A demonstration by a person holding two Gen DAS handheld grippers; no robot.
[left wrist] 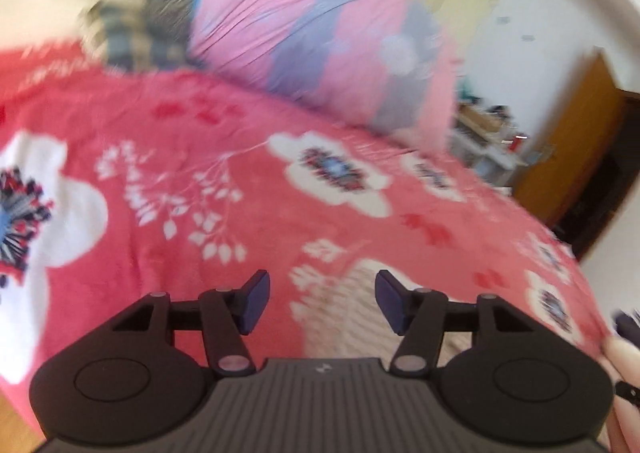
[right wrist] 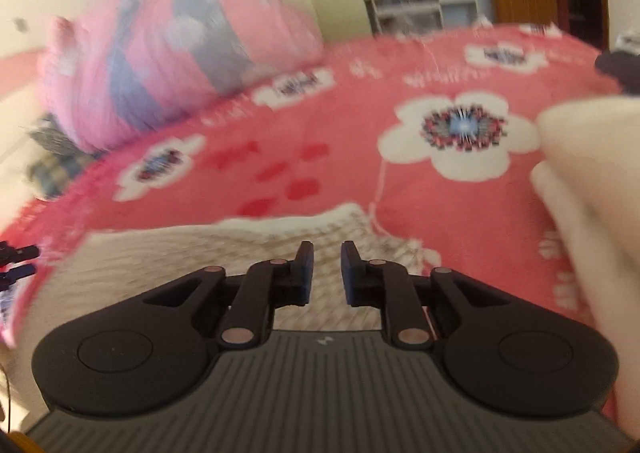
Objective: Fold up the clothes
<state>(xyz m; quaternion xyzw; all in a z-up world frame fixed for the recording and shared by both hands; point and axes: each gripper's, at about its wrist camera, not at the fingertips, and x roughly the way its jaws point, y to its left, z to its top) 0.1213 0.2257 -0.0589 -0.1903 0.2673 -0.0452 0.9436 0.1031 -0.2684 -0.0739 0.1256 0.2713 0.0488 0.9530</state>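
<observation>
A cream knitted garment (right wrist: 192,253) lies flat on the red flowered blanket (right wrist: 328,173) near the bed's front edge. My right gripper (right wrist: 324,267) hovers over its near part, jaws a narrow gap apart with nothing between the pads. In the left wrist view the same garment (left wrist: 352,317) shows below and just beyond my left gripper (left wrist: 322,295), which stands wide open and empty. A blurred pale cream cloth (right wrist: 588,181) lies bunched at the right. Both views are motion-blurred.
A rolled pink and lilac duvet (left wrist: 320,25) and a checked pillow (left wrist: 136,37) lie at the bed's far side. A white shelf (right wrist: 412,1) and a wooden door (left wrist: 576,141) stand beyond the bed. A hand (left wrist: 624,357) shows at the right edge.
</observation>
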